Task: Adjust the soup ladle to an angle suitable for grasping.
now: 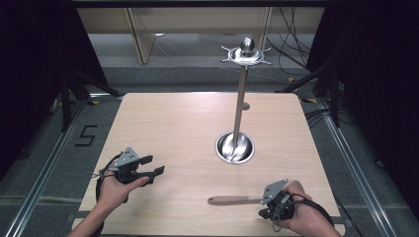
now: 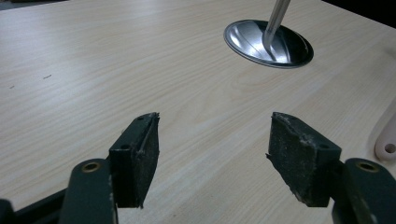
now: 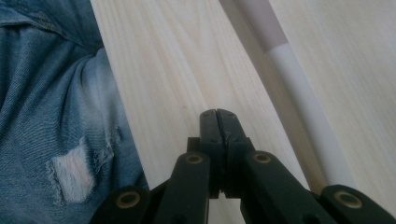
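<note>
- The utensil [image 1: 234, 200], with a pale wooden-coloured handle, lies flat on the near right part of the wooden table [image 1: 173, 128], its handle pointing toward the table's left.
- In the high view the right gripper [image 1: 276, 201] sits at the utensil's right-hand end, held by the person's right hand [image 1: 301, 215] at the table's near edge; whether it touches the utensil cannot be told from there.
- In the right gripper view its two black jaws are pressed together with nothing between them, and the utensil's handle [image 3: 299, 93] runs alongside them, just to their right, white at the near part and beige farther off.
- Blue denim [image 3: 51, 116] with a worn patch shows beyond the table edge in that same view.
- The left gripper [image 1: 150, 165] is held by the left hand [image 1: 116, 190] over the near left part of the table, well apart from the utensil.
- In the left gripper view its jaws stand wide apart over bare wood with nothing between the pads [image 2: 140, 158], and the rounded end of the utensil handle [image 2: 386, 144], with a hole in it, shows at the right edge.
- A metal stand [image 1: 240, 106] rises from a shiny round base [image 1: 234, 148] at mid table, right of centre, with a ring of hooks [image 1: 245, 55] on top; it stands beyond both grippers.
</note>
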A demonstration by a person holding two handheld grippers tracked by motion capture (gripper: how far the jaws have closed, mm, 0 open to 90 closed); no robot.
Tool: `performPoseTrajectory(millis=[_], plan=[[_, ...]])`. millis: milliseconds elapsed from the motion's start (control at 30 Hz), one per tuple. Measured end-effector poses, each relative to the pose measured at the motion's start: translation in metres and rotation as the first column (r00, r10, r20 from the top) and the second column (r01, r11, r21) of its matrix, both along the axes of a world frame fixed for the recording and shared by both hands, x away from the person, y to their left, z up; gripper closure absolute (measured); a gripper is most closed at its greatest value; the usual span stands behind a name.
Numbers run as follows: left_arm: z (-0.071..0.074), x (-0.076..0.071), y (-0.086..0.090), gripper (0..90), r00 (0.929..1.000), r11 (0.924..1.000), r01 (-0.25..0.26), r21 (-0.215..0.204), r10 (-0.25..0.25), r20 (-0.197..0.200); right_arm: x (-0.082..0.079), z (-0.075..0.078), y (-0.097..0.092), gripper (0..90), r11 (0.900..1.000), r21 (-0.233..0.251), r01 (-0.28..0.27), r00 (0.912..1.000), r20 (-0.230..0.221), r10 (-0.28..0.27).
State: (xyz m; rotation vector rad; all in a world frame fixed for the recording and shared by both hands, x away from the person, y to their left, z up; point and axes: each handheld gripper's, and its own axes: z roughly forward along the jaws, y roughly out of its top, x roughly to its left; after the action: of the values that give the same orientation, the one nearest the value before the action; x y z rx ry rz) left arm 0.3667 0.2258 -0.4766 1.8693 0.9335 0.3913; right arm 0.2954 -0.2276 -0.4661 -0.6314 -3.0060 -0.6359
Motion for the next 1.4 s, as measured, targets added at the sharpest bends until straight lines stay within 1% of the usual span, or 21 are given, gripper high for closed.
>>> performPoseTrajectory(millis=[33,67,100,133,167,267,300,433,500,600,767,833,900,933,967,1067,1200,1267,1300,1333,1400], plan=[[0.0,0.0,0.0,32.9,1.0,1.0,0.0,0.0,0.0,0.0,0.004,-0.002,0.004,90.0,0.9993,-0.006,-0.038,0.9992,0.011,0.038],[0.0,0.0,0.0,32.9,1.0,1.0,0.004,-0.002,-0.004,0.001,0.004,-0.002,0.004,90.0,0.9993,-0.006,-0.038,0.9992,0.011,0.038],[0.0,-0.001,-0.001,32.9,1.0,1.0,0.006,0.0,-0.006,0.001,0.003,-0.002,0.007,90.0,0.9995,-0.028,-0.014,0.9999,-0.002,0.014],[0.001,-0.001,0.0,32.9,1.0,1.0,0.01,0.001,-0.01,0.0,0.005,-0.004,0.011,90.0,0.999,-0.041,-0.017,0.9998,-0.008,0.017],[0.001,-0.002,-0.001,32.9,1.0,1.0,0.001,-0.01,-0.001,-0.004,0.009,-0.007,0.016,90.0,0.9966,-0.082,-0.003,1.0,0.003,0.003],[0.001,-0.001,0.0,32.9,0.9999,0.9999,0.01,-0.001,-0.01,0.003,0.013,-0.01,0.022,90.0,0.9961,-0.088,-0.01,0.9999,-0.008,0.01],[0.0,-0.001,0.0,32.9,0.9999,0.9999,0.013,0.001,-0.013,0.003,0.013,-0.012,0.029,90.0,0.9946,-0.104,0.008,0.9996,-0.025,-0.011],[0.001,0.0,0.0,32.9,0.9999,0.9999,0.013,-0.002,-0.013,0.004,0.018,-0.013,0.039,90.0,0.9958,-0.089,0.023,0.9993,-0.028,-0.025],[0.001,-0.001,0.0,33.0,0.9999,0.9999,0.016,0.002,-0.016,0.005,0.022,-0.013,0.044,90.0,0.9949,-0.089,0.047,0.9983,-0.029,-0.05],[0.002,-0.001,0.001,33.0,0.9999,0.9999,0.01,0.004,-0.01,0.004,0.025,-0.013,0.045,90.0,0.9943,-0.091,0.057,0.998,-0.021,-0.059],[0.001,0.0,0.0,32.9,0.9998,0.9999,0.017,0.001,-0.017,0.004,0.03,-0.014,0.046,90.0,0.9909,-0.08,0.108,0.9937,-0.022,-0.11],[0.001,0.0,0.0,32.9,0.9998,0.9998,0.021,0.004,-0.021,0.008,0.033,-0.014,0.045,90.0,0.9926,-0.076,0.095,0.9949,-0.024,-0.097],[0.001,0.0,0.0,32.9,0.9997,0.9998,0.021,0.004,-0.021,0.007,0.034,-0.013,0.045,90.0,0.99,-0.072,0.122,0.992,-0.025,-0.124],[0.001,0.0,-0.001,32.9,0.9999,0.9999,0.012,-0.009,-0.012,0.001,0.037,-0.013,0.046,90.0,0.9884,-0.071,0.134,0.9904,-0.025,-0.136],[0.001,0.0,0.0,32.9,0.9999,0.9999,0.012,-0.008,-0.012,0.0,0.039,-0.013,0.046,90.0,0.9899,-0.063,0.127,0.9914,-0.024,-0.129],[0.001,0.0,0.0,32.9,0.9999,0.9999,0.016,0.0,-0.016,0.001,0.042,-0.013,0.046,90.0,0.9843,-0.064,0.164,0.9861,-0.014,-0.165],[0.001,0.0,0.0,32.9,0.9999,0.9999,0.016,-0.001,-0.016,0.0,0.045,-0.013,0.047,90.0,0.981,-0.073,0.18,0.9835,-0.006,-0.181],[0.001,-0.001,-0.001,32.9,0.9999,0.9999,0.011,-0.004,-0.011,0.0,0.045,-0.011,0.048,90.0,0.9821,-0.075,0.173,0.985,0.005,-0.173],[0.001,-0.001,-0.001,32.9,1.0,0.9999,0.01,-0.005,-0.01,0.0,0.044,-0.009,0.049,90.0,0.9838,-0.074,0.163,0.9864,-0.007,-0.164],[0.001,0.0,0.0,32.9,0.9999,0.9999,0.011,0.0,-0.011,0.0,0.042,-0.007,0.05,88.0,0.9876,-0.068,0.142,0.9896,-0.017,-0.143],[0.0,0.0,-0.001,32.9,0.9998,0.9998,0.018,-0.002,-0.018,-0.002,0.041,-0.002,0.051,80.2,0.9963,-0.064,0.057,0.9983,-0.004,-0.058]])
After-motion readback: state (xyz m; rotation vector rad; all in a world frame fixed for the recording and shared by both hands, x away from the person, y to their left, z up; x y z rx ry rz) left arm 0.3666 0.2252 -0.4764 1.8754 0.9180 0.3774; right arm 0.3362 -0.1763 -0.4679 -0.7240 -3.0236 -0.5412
